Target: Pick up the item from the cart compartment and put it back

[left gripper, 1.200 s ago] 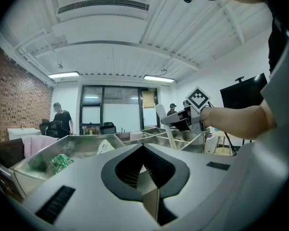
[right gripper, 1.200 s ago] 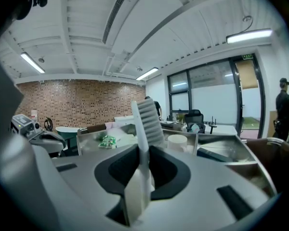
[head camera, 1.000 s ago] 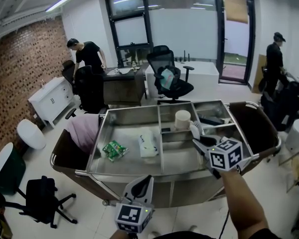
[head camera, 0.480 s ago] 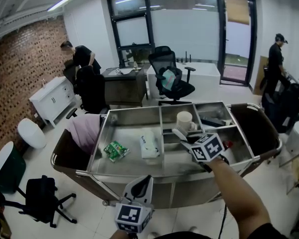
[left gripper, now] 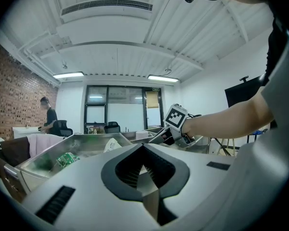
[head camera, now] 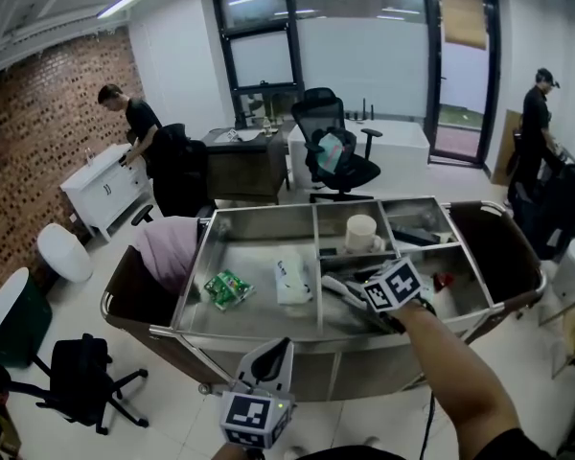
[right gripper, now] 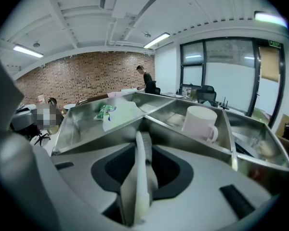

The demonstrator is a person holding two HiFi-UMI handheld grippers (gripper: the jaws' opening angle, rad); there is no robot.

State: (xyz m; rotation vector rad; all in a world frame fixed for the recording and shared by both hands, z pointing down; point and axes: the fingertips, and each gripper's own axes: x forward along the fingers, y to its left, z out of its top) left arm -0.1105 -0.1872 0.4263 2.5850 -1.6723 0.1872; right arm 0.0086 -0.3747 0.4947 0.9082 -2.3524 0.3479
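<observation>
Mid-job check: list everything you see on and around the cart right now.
cart: one, steel, centre, divided into compartments
mug: one, white, back middle compartment
green packet: one, green, large left compartment
white pouch: one, white, beside packet
pink cloth: one, pink, cart's left end
brush: one, white, in right tool
office chair: one, black, behind cart
people: two, dark clothes, far left, far right
left tool: one, grey, shut, empty
right tool: one, grey, shut on brush

The left tongs (left gripper: 145, 170) sit low in the middle, jaws pressed together with nothing between them. Beyond them lies the steel cart (left gripper: 24, 170), holding a green packet (left gripper: 66, 159) and a white pouch (left gripper: 107, 145). From the right a bare forearm (left gripper: 231, 121) reaches in with the right tongs (left gripper: 156, 136), tipped down over the cart's compartments. A person (left gripper: 48, 120) stands far left.
</observation>
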